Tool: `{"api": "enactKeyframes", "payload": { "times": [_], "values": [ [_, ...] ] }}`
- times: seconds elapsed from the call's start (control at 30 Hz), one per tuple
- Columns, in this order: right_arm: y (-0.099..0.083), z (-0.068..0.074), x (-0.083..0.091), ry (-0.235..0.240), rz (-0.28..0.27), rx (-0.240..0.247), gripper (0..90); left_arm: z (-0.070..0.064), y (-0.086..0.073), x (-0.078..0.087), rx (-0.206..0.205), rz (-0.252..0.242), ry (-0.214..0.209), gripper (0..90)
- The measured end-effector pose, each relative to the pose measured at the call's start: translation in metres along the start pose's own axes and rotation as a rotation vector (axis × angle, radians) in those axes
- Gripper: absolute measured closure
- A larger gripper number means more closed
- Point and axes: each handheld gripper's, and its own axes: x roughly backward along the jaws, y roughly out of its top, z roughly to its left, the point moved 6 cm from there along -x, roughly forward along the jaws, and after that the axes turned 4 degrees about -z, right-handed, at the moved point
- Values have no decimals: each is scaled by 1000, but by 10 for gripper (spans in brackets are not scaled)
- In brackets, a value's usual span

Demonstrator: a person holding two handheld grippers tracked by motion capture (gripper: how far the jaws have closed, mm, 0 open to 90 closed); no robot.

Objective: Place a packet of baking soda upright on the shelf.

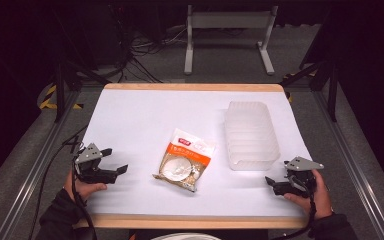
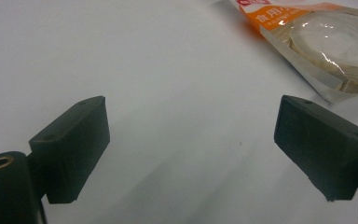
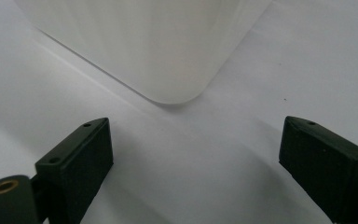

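You are holding left gripper (image 1: 114,162) and right gripper (image 1: 274,185) released, empty. Orange-and-clear plastic food pouch (image 1: 185,159) lying mid-table; translucent ribbed plastic tray (image 1: 250,134) right. Approach pouch's near-left edge low, jaws straddling.

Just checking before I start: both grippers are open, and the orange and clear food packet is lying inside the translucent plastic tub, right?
Not quite. The orange and clear food packet lies on the white table cover, left of the translucent plastic tub and apart from it, as the high view shows. The left gripper and right gripper are indeed open.
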Motion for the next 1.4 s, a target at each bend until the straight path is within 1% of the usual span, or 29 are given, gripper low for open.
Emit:
{"api": "enactKeyframes", "payload": {
  "times": [0.07, 0.1, 0.2, 0.23, 0.27, 0.3, 0.43, 0.5, 0.53, 0.57, 0.6, 0.63, 0.67, 0.73, 0.77, 0.83, 0.87, 0.9, 0.97, 1.0, 1.03, 1.07, 1.17, 1.2, 1.27, 1.3, 1.33, 1.37, 1.4],
  "values": [
    [0, 0, 0, 1, 2, 1, 102, -1, 0, 0, 3, 7, -4, 117],
    [0, 0, 0, 1, 2, 1, 102, -2, 1, 1, 9, -1, -3, 117],
    [0, 0, 0, -5, -1, 5, 102, -3, 3, 2, 7, -11, -13, 120],
    [0, 1, 0, -6, 0, 8, 102, -4, 4, 1, 24, -14, -18, 120],
    [0, 0, 0, -5, 2, 7, 100, -3, 4, 1, 21, -13, -16, 118],
    [0, 0, -1, 0, 5, -2, 99, -3, 3, -1, 39, -8, -27, 108],
    [0, 0, 0, -4, 3, 5, 99, -3, 5, -3, 34, -4, -31, 106],
    [0, 0, 0, -9, -2, 7, 101, -5, 8, -5, 38, -11, -45, 108],
    [0, 1, 1, -18, -8, 13, 105, -7, 14, -9, 29, -13, -74, 132],
    [0, 1, 1, -18, -8, 13, 105, -7, 14, -9, 29, -13, -74, 133],
    [0, 1, 1, -22, -9, 15, 105, -10, 19, -12, 29, -17, -97, 133],
    [0, 2, 1, -28, -12, 18, 105, -13, 27, -17, 29, -14, -127, 118],
    [0, 2, 2, -31, -13, 20, 106, -16, 31, -20, 28, -14, -143, 118],
    [0, 2, 2, -40, -19, 23, 107, -18, 39, -29, 24, 5, -145, 114],
    [0, 2, 2, -40, -19, 23, 107, -18, 39, -29, 24, 5, -145, 114],
    [0, 2, 4, -46, -33, 25, 108, -21, 47, -40, 1, 26, -162, 117],
    [0, 2, 4, -45, -38, 24, 108, -22, 49, -43, 1, 31, -168, 125],
    [0, 2, 5, -44, -40, 25, 108, -23, 52, -47, -7, 33, -178, 135],
    [0, 2, 5, -42, -45, 20, 108, -26, 59, -56, -5, 39, -206, 162],
    [0, 2, 5, -40, -47, 20, 109, -27, 63, -61, 10, 41, -223, 168],
    [0, 2, 6, -39, -50, 24, 108, -29, 68, -67, 10, 43, -239, 180],
    [1, 2, 6, -38, -55, 27, 108, -29, 71, -71, 4, 45, -239, 184],
    [1, 3, 8, -34, -73, 35, 108, -31, 79, -87, 26, 58, -258, 174],
    [2, 4, 9, -31, -88, 38, 108, -33, 83, -98, 18, 77, -260, 161],
    [2, 4, 10, -28, -98, 36, 109, -34, 86, -107, 26, 87, -268, 155],
    [2, 4, 10, -28, -98, 36, 109, -34, 86, -107, 26, 87, -268, 147],
    [2, 4, 12, -26, -117, 33, 111, -35, 87, -113, 13, 99, -261, 137],
    [2, 4, 12, -26, -117, 33, 111, -35, 88, -117, -3, 109, -244, 137],
    [3, 3, 12, -27, -127, 33, 112, -36, 89, -123, -9, 121, -253, 137]
  ]
}}
